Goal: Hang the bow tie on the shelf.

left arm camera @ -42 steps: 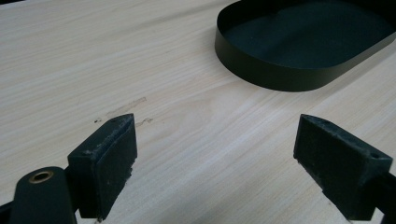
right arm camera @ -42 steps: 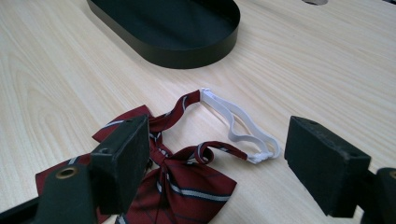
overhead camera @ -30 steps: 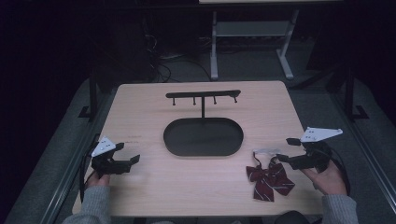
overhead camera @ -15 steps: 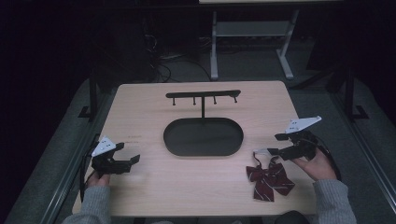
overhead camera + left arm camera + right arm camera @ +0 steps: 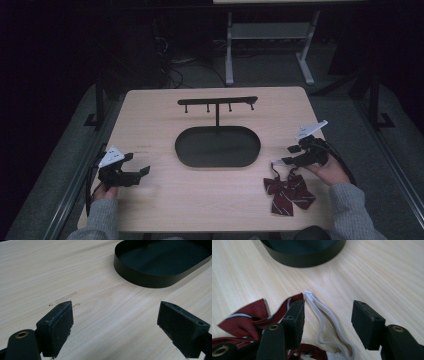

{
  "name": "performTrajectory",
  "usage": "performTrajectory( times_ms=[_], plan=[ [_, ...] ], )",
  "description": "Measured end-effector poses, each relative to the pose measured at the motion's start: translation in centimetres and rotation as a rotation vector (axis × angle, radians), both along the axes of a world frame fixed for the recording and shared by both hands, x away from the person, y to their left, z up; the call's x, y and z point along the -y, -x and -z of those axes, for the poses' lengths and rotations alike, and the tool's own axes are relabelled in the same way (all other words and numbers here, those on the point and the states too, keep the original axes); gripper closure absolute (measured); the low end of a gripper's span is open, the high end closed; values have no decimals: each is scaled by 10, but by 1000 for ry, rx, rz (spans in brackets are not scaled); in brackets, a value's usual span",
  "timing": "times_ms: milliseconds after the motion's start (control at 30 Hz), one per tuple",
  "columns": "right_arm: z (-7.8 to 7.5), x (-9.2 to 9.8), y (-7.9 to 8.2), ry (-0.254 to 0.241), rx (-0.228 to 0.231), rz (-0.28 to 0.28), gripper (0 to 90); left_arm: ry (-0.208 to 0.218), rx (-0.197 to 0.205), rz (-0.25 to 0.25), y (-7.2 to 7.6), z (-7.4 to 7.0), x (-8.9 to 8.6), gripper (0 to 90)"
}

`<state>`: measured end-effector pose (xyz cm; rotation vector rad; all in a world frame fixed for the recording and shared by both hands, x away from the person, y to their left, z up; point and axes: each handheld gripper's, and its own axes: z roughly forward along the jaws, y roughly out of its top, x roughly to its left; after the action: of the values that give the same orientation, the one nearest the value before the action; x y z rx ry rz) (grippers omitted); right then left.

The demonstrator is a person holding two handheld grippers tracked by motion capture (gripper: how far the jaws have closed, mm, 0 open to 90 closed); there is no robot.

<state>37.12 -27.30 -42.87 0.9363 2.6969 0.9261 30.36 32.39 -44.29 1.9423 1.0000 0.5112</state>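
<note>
Wooden surface [image 5: 165,120]: bow tie [image 5: 288,192] unhung; right gripper [image 5: 327,315] jaws apart astride its strap [image 5: 324,315]; left gripper [image 5: 113,327] jaws apart, empty.

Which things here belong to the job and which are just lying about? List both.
Likely the job:
- right tool, open around the white elastic strap
- red striped bow tie
- black hook stand with oval tray base

Lying about:
- left tool, open and idle over bare table
- frame and cables on the floor behind
</note>
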Motion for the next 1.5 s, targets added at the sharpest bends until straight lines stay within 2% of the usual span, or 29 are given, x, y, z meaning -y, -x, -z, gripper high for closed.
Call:
performTrajectory(
  times_ms=[33, 67, 233, 267, 567, 733, 867, 933, 1167, 1300, 1333, 1500],
  plan=[
    [0, 0, 0, 0, 0, 0, 443, 0, 0, 0, 0, 0, 0, 130],
    [4, -1, -3, 14, -19, -2, 461, 0, 1, 2, 0, 0, 0, 130],
    [11, -5, -6, 48, -32, -23, 505, 0, -1, 3, 0, 0, 0, 130],
    [13, -6, -7, 76, -28, -28, 537, 0, -1, 3, 0, 0, 0, 130],
    [19, -9, -10, 108, -48, -47, 661, 1, 0, 5, 0, 0, 1, 130],
    [20, -12, -9, 135, -26, -63, 730, 0, -1, 4, 0, 0, 1, 130],
    [22, -13, -9, 150, -45, -67, 783, -2, -1, 5, 0, 0, 1, 130],
    [22, -14, -9, 157, -35, -81, 814, 1, -1, 3, 0, 0, 0, 130],
    [22, -13, -9, 160, -37, -76, 871, -1, -1, 3, 0, 0, 0, 130],
    [19, -12, -7, 141, -55, -64, 879, -2, 0, 4, 0, 0, 1, 130],
    [17, -12, -5, 134, -38, -70, 881, -4, -3, 4, 0, 0, 1, 130],
    [11, -14, -1, 121, -20, -71, 883, -8, -5, 5, 0, -1, 1, 130]
  ],
)
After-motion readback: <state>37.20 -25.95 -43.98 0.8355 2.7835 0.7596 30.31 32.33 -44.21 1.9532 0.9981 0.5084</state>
